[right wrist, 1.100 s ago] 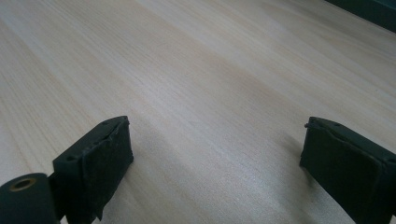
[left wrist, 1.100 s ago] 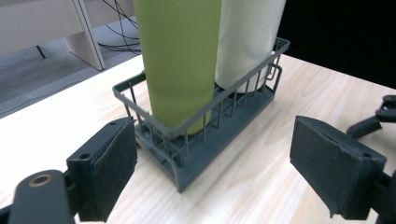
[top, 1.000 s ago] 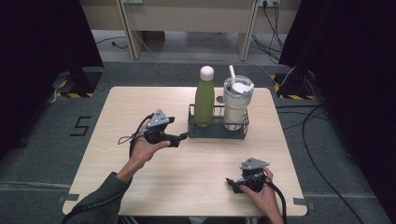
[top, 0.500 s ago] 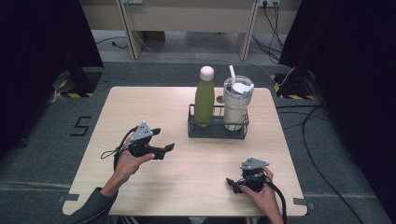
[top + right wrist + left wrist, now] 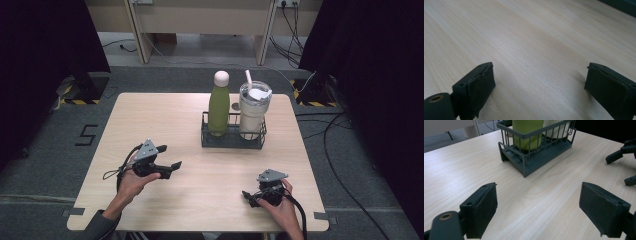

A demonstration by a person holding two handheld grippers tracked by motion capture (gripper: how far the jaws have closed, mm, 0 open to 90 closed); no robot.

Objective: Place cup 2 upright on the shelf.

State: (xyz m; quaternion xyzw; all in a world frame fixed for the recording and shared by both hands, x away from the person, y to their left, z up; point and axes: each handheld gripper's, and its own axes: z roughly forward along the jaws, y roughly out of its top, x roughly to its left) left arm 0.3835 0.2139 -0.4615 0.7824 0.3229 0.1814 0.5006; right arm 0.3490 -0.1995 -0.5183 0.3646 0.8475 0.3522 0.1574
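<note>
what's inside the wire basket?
The wire basket holds a green bottle on the left and a white tumbler with a lid and straw on the right, both upright. Their bases are screened by the bars.

Table (image 5: 150, 115): pale wood-grain top, smooth, with a low satin sheen. Basket (image 5: 232, 141): dark grey wire, metal by its look, with a matt coating and a ribbed floor. Green bottle (image 5: 218, 111): smooth matt body, with a pale rounded cap of plastic look. Tumbler (image 5: 251, 114): off-white, smooth wall, with a lid and straw that look like plastic. Left gripper (image 5: 539, 213) and right gripper (image 5: 539, 90): black matt jaws of hard plastic look, their inner faces lined with dark, finely rough pads (image 5: 489, 207), frayed at the edges in the right gripper view.
</note>
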